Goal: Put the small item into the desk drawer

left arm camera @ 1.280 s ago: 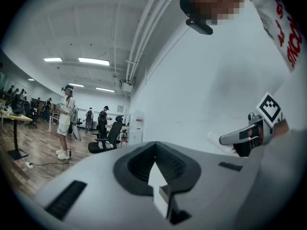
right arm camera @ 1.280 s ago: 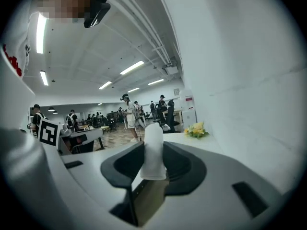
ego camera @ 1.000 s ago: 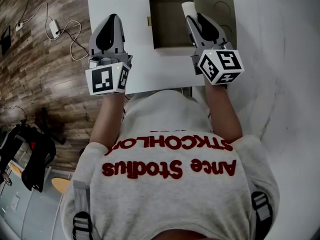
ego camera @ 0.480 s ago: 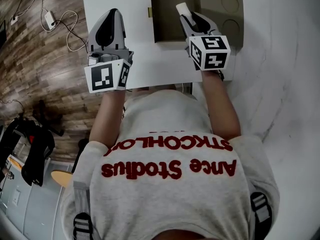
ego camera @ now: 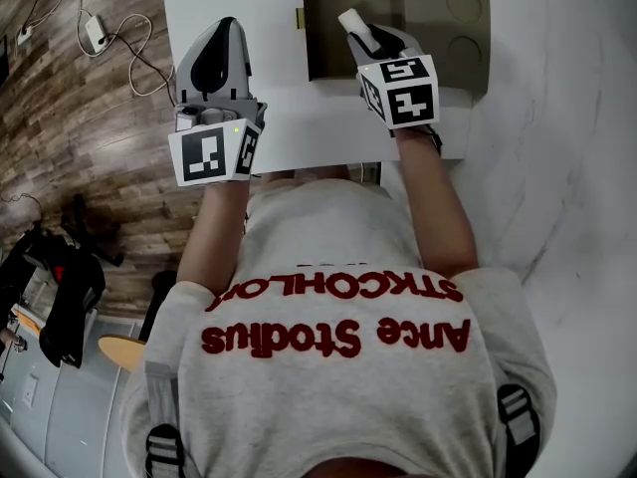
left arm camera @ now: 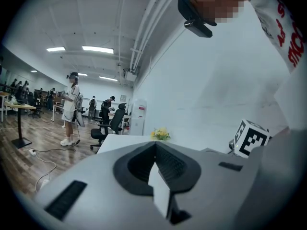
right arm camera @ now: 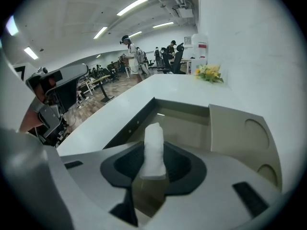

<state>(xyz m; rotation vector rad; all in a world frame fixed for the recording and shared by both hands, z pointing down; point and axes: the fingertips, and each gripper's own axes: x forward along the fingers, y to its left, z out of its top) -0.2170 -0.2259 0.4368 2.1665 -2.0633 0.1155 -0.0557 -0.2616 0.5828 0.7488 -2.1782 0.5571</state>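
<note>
The desk drawer (ego camera: pixel 333 53) stands pulled out of the white desk (ego camera: pixel 264 8), olive-brown inside. My right gripper (ego camera: pixel 366 36) is over its near right part, shut on the small item (ego camera: pixel 350 18), a white roll that sticks out past the fingertips. In the right gripper view the roll (right arm camera: pixel 154 147) stands upright between the jaws of the right gripper (right arm camera: pixel 153 169), with the drawer (right arm camera: pixel 187 123) just beyond. My left gripper (ego camera: pixel 217 43) hovers over the desk left of the drawer, shut and empty. In the left gripper view the jaws of my left gripper (left arm camera: pixel 156 150) meet.
A lidded section with two round recesses (ego camera: pixel 458 8) fills the drawer's right side. Cables and a power adapter (ego camera: pixel 95 33) lie on the wood floor at left. A small flower bunch (right arm camera: pixel 208 73) sits at the desk's far end by the white wall. People and chairs stand far off.
My right gripper has moved forward and a little left with the white roll, further over the drawer. The left gripper has stayed where it was.
</note>
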